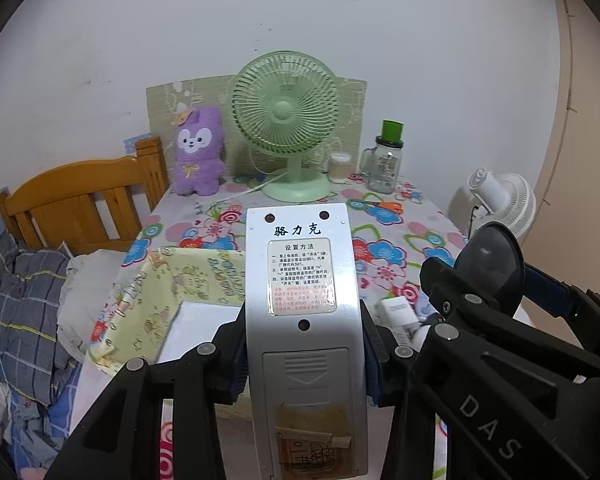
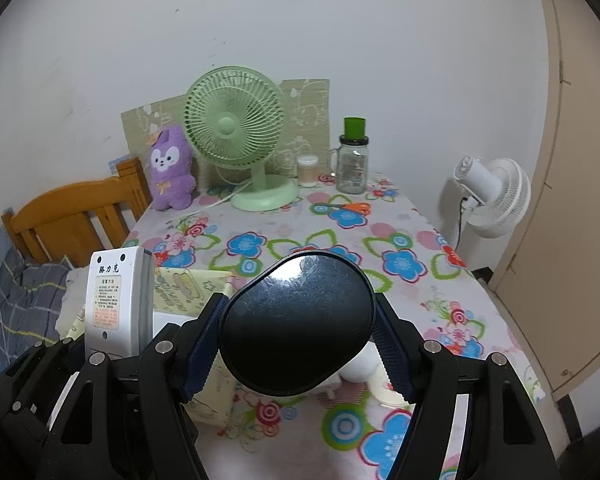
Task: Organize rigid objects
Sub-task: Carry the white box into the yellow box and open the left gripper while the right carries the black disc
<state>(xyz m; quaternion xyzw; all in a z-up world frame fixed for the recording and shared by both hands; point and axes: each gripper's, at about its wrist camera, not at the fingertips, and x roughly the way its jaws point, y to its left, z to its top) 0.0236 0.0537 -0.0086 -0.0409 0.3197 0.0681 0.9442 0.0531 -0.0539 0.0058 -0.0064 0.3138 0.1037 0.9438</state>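
Firstly, left wrist view: each thing is listed as it is seen there.
Left gripper [image 1: 306,354]: clamped on a silver remote control [image 1: 302,280], which is held back side up, its label and battery cover facing the camera, above the near edge of the table.
Yellow box [image 1: 168,304]: seen open just left of the remote control, on the floral tablecloth [image 1: 396,240].
Right gripper, as seen here: its black frame is seen at the right edge, with a dark oval object [image 1: 496,260] gripped in it.
White items [image 1: 400,316]: seen low between the two grippers; what they are cannot be told.
Far end of table: a green fan [image 1: 286,120], a purple plush toy [image 1: 199,152], a glass jar with green lid [image 1: 386,160] and orange-handled scissors [image 1: 376,206] are seen.

Right wrist view: the same table is seen from the other hand.
Right gripper [image 2: 298,332]: closed on the dark oval object [image 2: 296,324], whose glossy face is turned toward the camera, above the tablecloth [image 2: 400,248].
Remote control [image 2: 114,300]: seen at the left, upright in the left gripper, beside the yellow box [image 2: 188,284].
White standing fan [image 2: 492,196]: seen on the floor right of the table.
Wooden bed frame [image 2: 68,216]: seen left of the table.
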